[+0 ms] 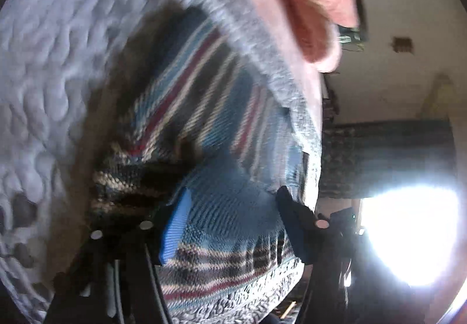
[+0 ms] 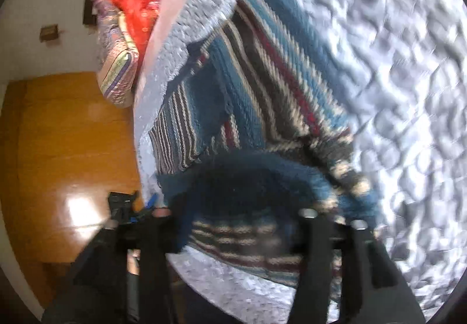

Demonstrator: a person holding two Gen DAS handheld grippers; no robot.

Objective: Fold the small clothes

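Striped knit in blue, cream and maroon, the small sweater (image 1: 204, 125) lies on the quilted grey bedspread (image 1: 58, 61), close to the bed's edge. Both tools hang over its near hem. The left tool (image 1: 233, 207) has its jaws spread wide with knit between them, nothing pinched. The right tool (image 2: 236, 224) looks open too, though blur makes that uncertain. Closing on one layer only could drag the sweater off the edge.
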